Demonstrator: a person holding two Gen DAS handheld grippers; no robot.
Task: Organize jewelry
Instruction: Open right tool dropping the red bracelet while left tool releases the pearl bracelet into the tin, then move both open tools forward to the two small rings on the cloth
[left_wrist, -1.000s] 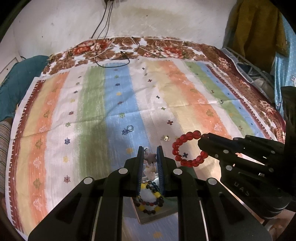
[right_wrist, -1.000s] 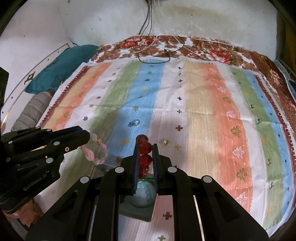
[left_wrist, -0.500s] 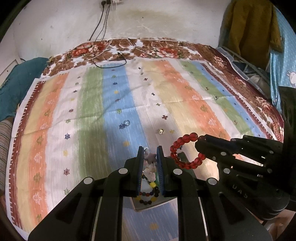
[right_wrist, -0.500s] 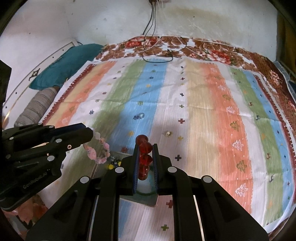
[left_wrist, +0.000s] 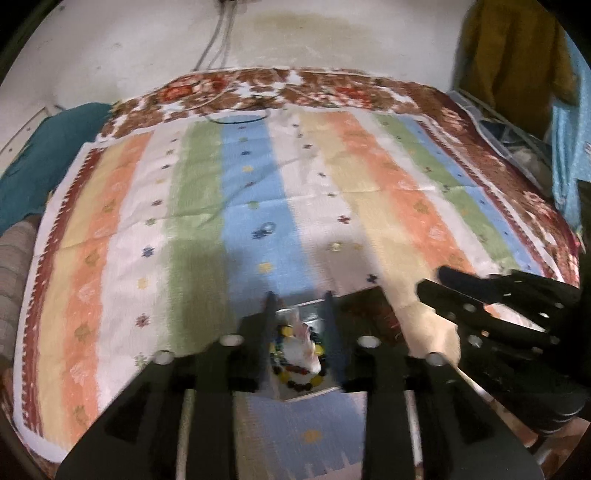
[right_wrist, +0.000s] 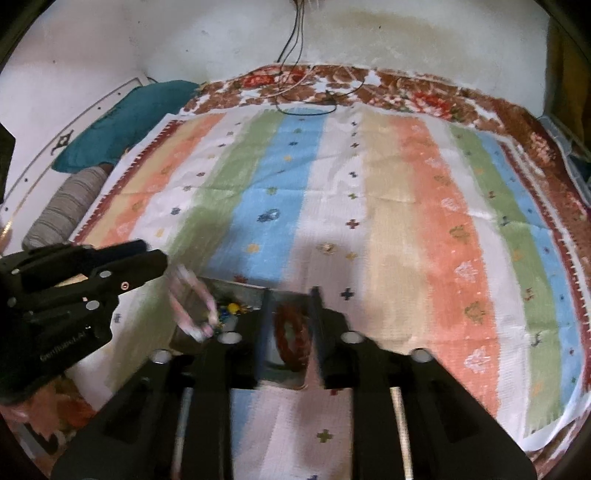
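Both grippers are held low over a small box (left_wrist: 314, 306) set on the striped cloth (left_wrist: 258, 206). The left gripper (left_wrist: 300, 306) is seen with its fingers spread, and a pale pink bracelet (left_wrist: 304, 343) lies loose between them, over a string of dark and yellow beads (left_wrist: 295, 380) in the box. The right gripper (right_wrist: 288, 299) is likewise parted — a red bead bracelet (right_wrist: 291, 343), blurred, is seen between its fingers, gripped by neither. A ring (left_wrist: 266, 228) and a small stud (left_wrist: 336, 246) are left on the cloth farther off.
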